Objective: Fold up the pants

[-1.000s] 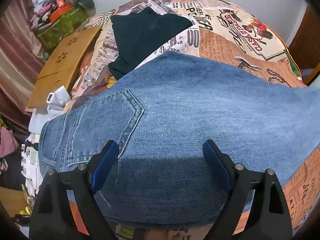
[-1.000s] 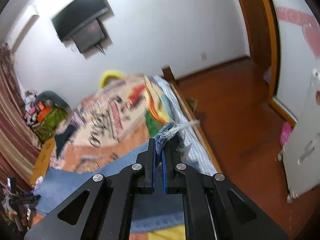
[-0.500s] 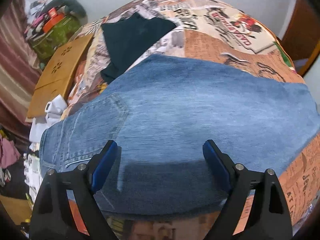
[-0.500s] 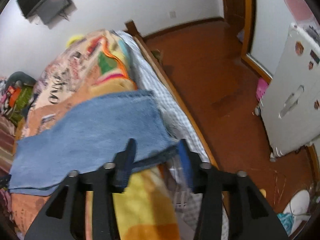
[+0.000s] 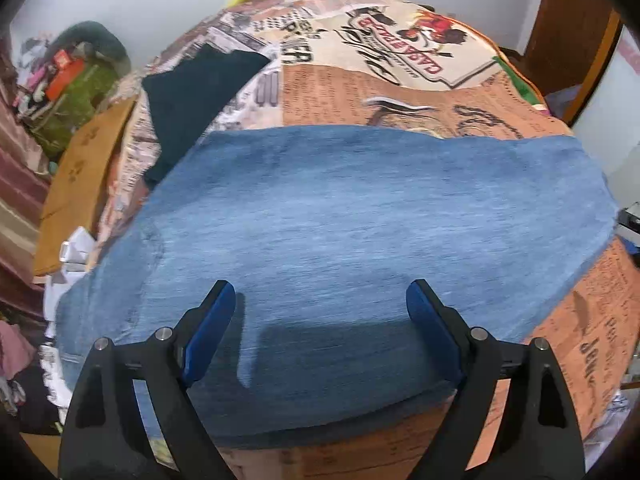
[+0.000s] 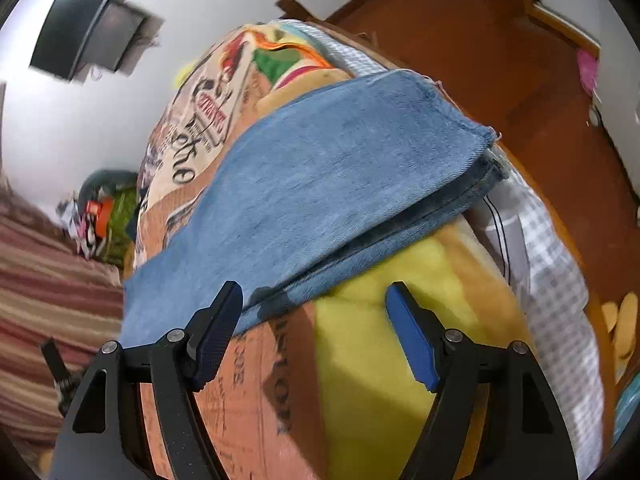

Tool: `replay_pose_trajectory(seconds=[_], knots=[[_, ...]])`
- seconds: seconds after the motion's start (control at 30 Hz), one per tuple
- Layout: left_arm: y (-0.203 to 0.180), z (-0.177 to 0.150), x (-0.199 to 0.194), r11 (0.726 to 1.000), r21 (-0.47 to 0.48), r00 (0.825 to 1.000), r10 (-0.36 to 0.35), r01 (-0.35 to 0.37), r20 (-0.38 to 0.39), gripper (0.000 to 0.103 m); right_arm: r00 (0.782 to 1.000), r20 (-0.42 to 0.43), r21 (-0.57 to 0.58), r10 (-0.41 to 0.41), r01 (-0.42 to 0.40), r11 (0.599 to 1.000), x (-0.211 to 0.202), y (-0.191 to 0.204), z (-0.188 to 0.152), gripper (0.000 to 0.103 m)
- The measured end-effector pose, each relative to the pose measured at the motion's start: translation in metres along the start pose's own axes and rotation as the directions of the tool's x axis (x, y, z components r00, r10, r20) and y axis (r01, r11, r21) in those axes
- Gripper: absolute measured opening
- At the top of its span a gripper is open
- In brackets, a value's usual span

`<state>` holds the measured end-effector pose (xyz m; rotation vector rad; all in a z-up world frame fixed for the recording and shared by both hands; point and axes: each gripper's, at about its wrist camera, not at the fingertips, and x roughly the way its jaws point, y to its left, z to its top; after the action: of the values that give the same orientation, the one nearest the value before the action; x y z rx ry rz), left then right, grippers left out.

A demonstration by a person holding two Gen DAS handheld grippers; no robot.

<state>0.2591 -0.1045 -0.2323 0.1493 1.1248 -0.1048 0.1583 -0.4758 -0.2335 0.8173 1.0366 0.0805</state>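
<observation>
- Left wrist view shows you the bed's printed newspaper-pattern blanket [image 5: 400, 92], a soft surface broad enough to carry the whole garment.
- Your blue denim pants [image 5: 360, 216] lie flat across it, legs apparently stacked in layers at the frayed hem [image 6: 480, 160], likely ready for a crosswise fold.
- A dark folded garment [image 5: 192, 96] sits beyond them.
- Your left gripper [image 5: 320, 308] hovers over the denim, fingers released.
- Your right gripper [image 6: 314, 308], fingers spread, holds nothing near the lower edge.

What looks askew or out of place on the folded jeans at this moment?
The two layers of the jeans do not line up: in the right wrist view, the lower leg sticks out past the top one along the near edge and at the hem corner, which also overhangs the patchwork blanket.
</observation>
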Motion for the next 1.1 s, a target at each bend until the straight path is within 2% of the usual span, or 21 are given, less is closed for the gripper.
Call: replay_pose_trajectory(seconds=[0.13,0.17,0.3,0.4,0.5,0.57,0.73,0.9,1.1], knots=[[-0.009,0.003,0.005,0.999,0.005,0.999,-0.033,0.033,-0.005,0.088,0.999,0.042,0.009,-0.031,0.031,0.999,0.004,-0.003,0.013,0.072],[-0.011,0.004,0.005,0.999,0.007,0.999,-0.039,0.039,-0.006,0.089,0.998,0.052,0.019,-0.046,0.045,0.999,0.006,-0.005,0.018,0.069],[-0.020,0.006,0.007,0.999,0.026,0.999,-0.043,0.043,0.002,0.089,0.991,0.113,0.040,-0.078,0.074,0.996,0.003,-0.007,0.032,0.048],[-0.023,0.007,0.008,0.999,0.030,0.999,-0.046,0.046,0.005,0.089,0.981,0.162,0.039,-0.107,0.102,0.994,-0.005,-0.007,0.039,0.024],[-0.022,0.007,0.008,0.998,0.028,0.999,-0.048,0.048,0.006,0.089,0.972,0.211,0.057,-0.101,0.091,0.994,-0.014,-0.010,0.048,0.010],[-0.022,0.007,0.008,0.998,0.022,0.999,-0.054,0.054,0.005,0.089,0.965,0.244,0.024,-0.094,0.091,0.996,-0.019,-0.004,0.050,0.008],[-0.015,0.008,-0.001,0.998,0.004,0.997,-0.066,0.066,0.028,0.089,0.939,0.327,-0.124,-0.108,0.156,0.980,-0.043,0.033,0.045,0.006],[-0.001,0.011,-0.024,0.997,-0.021,0.993,-0.067,0.069,0.095,0.089,0.913,0.406,-0.247,-0.025,0.137,0.959,-0.080,0.083,0.041,0.006],[0.017,0.011,-0.051,0.996,-0.033,0.984,-0.074,0.080,0.162,0.089,0.902,0.423,-0.415,0.090,0.104,0.904,-0.096,0.154,0.023,0.005]])
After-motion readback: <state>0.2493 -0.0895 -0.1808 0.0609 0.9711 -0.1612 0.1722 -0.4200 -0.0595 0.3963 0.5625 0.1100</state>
